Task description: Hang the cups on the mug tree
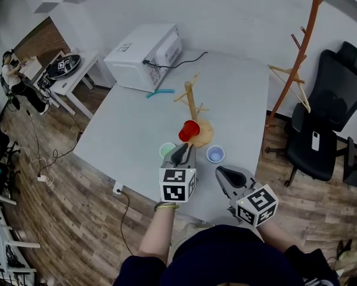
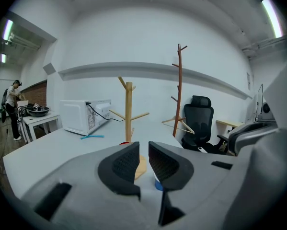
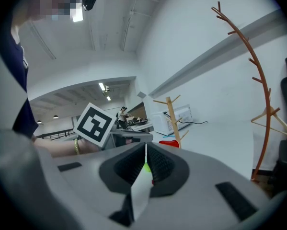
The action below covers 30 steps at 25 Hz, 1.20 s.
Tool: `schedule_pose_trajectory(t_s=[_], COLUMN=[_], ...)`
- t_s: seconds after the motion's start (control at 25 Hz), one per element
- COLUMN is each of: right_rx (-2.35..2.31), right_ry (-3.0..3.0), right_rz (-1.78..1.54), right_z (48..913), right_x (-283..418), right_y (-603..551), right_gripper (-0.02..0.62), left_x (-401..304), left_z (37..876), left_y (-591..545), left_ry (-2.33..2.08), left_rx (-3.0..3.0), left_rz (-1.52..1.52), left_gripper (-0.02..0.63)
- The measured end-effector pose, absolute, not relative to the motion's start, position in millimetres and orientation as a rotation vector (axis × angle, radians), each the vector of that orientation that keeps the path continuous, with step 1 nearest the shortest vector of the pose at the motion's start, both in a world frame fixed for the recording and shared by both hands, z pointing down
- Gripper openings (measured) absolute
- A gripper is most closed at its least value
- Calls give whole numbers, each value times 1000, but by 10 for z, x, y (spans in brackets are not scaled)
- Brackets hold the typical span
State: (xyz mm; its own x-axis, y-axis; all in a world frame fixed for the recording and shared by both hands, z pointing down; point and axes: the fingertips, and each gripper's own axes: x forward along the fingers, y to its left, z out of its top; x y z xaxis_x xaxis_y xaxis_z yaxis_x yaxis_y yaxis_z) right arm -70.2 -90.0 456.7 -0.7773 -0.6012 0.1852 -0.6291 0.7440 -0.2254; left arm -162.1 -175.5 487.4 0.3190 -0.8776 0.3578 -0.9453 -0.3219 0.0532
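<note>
Left gripper view: left tongs narrowed to slim gap, nothing visibly gripped. Red cup just past tips, beside mug tree base; pegs bare. Right tongs pressed together, empty. Likely best: pinch cup wall squarely, lift, tip mouth over peg without nudging tree. Green cup and blue cup flank tips on white bench. Microwave behind, chair aside, wood floor.

a red cup, a green cup and a blue cup are seen. the table is shown pale grey and the mug tree in light wood. the left gripper and right gripper are coloured grey with black pads; their cubes are patterned in black-and-white squares. a white microwave, a turquoise stick, a black chair and a red-brown coat stand are noted.
</note>
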Motion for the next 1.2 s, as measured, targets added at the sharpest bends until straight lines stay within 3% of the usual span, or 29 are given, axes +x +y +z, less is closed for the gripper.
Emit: schedule_pose_trajectory(t_s=[0.52,1.2], right_rx=[979,946], right_ry=[-2829,-2821], right_rz=[435,466], right_z=[4645,4719], right_x=[-700,-750], right_y=[-849,-800], right_gripper=[31,31], left_x=[-1554,-1594], left_z=[4874,4888], left_y=[-1303,-1045], left_ry=[-1644,-1636], left_rx=[2356,2326], left_rz=[313,281], left_gripper=[23,20])
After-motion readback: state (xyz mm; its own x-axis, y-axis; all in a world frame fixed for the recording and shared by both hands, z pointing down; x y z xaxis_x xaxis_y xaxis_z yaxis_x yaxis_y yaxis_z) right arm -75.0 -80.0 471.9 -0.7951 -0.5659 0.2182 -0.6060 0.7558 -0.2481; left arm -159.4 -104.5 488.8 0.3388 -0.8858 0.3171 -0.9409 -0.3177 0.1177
